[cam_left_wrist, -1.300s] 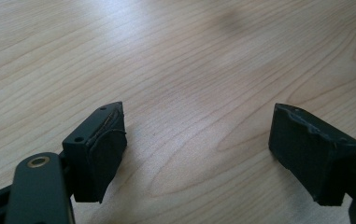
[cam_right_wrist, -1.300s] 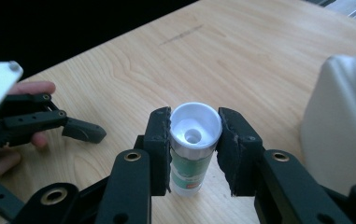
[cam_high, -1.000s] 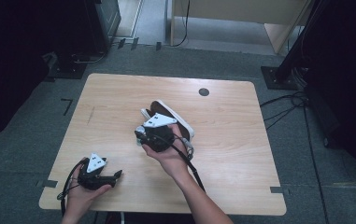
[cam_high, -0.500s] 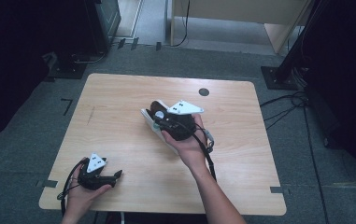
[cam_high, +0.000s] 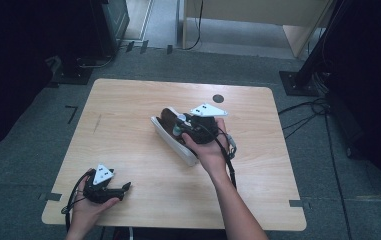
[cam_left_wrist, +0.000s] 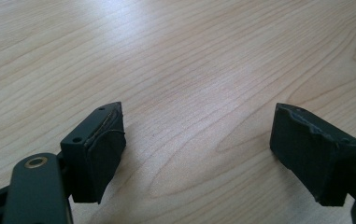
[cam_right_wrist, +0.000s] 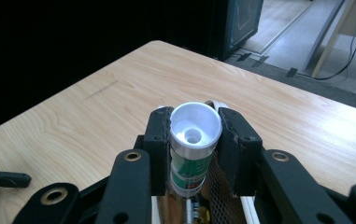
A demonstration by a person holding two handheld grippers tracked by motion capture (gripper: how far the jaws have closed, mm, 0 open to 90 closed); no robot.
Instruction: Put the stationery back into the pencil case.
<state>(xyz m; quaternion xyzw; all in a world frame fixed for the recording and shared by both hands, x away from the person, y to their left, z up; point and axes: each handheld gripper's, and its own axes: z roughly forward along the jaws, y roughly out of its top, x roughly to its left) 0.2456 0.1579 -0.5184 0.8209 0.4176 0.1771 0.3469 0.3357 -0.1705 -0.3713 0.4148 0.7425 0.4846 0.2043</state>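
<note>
White-capped tube (cam_right_wrist: 192, 149): green label, clamped upright between right gripper (cam_right_wrist: 193, 140) jaws, cap end toward the camera, lifted over the case
Right gripper grip: grasping the tube, both pads pressed on its sides
Case (cam_high: 170, 135): white-rimmed, dark inside, lies slantwise mid-table directly under the right gripper; mesh pocket and small items inside show in the right gripper view, too blurred to name
Right hand (cam_high: 207, 150): forearm comes in from the bottom edge, reaching forward to table centre, grey plate on top, cable trailing along the wrist
Left gripper (cam_left_wrist: 196, 149): released, jaws wide apart, bare wood between them
Left hand (cam_high: 94, 197): at the near left corner of the table (cam_high: 128, 100), gripper low on the surface, well apart from the case
Around: small dark round mark (cam_high: 218, 98) near the far edge; grey carpet floor, dark stands beyond the table
</note>
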